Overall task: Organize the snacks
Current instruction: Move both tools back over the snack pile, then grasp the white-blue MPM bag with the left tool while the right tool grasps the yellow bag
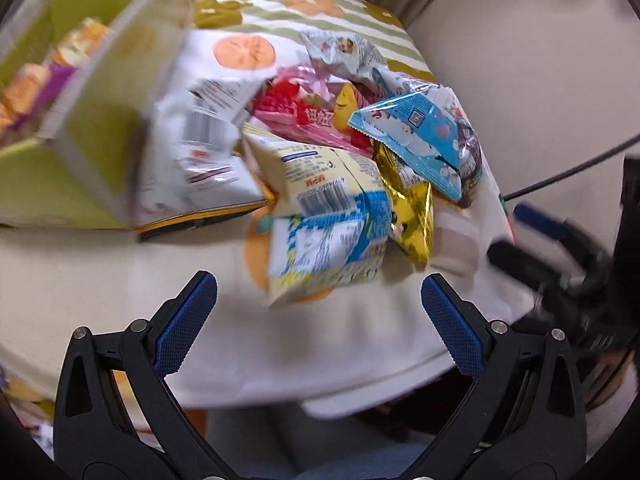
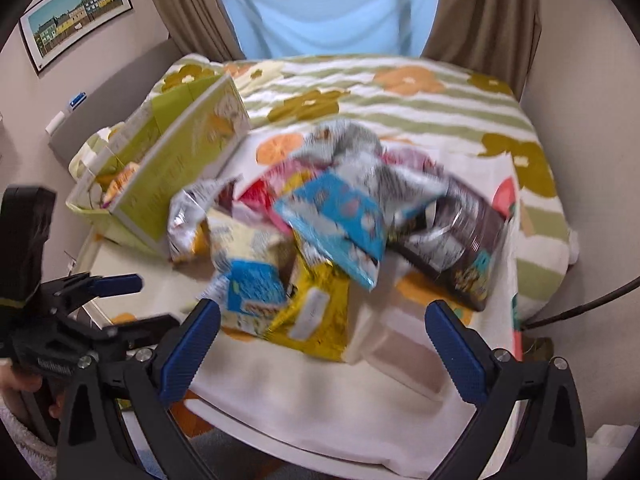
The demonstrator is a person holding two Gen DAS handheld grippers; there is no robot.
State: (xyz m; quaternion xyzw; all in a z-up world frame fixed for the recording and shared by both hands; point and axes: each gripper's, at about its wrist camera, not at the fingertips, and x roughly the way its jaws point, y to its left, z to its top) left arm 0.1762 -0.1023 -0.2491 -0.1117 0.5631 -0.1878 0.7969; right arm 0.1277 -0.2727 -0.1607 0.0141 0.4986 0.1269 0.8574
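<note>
Two tongs are in view, both spread wide and empty. Your left tongs (image 1: 319, 300) hover over the near edge of the white cloth (image 1: 280, 344), short of the snack pile. Your right tongs (image 2: 322, 330) hover over the same near edge; from the right wrist view your left tongs also show at the far left, held in your hand (image 2: 24, 388).

The snacks lie heaped on the cloth, which is spread over a bed with a striped floral cover (image 2: 400, 96). Motion blur prevents an exact count; at least seven packets can be told apart:
- one white packet with a barcode (image 1: 200, 152), leaning against the box;
- one pale yellow and blue packet (image 1: 324, 232), nearest the tongs;
- one gold foil packet (image 1: 412, 216);
- one light blue packet (image 1: 416, 136), on top;
- one pink packet (image 1: 304, 116);
- one grey-white packet (image 1: 344, 52), farthest;
- one dark brown packet (image 2: 468, 256), at the right.

One green box (image 2: 176, 160) stands to the left of the pile, touching it, with orange-wrapped snacks (image 2: 120, 178) inside; their number cannot be told.
</note>
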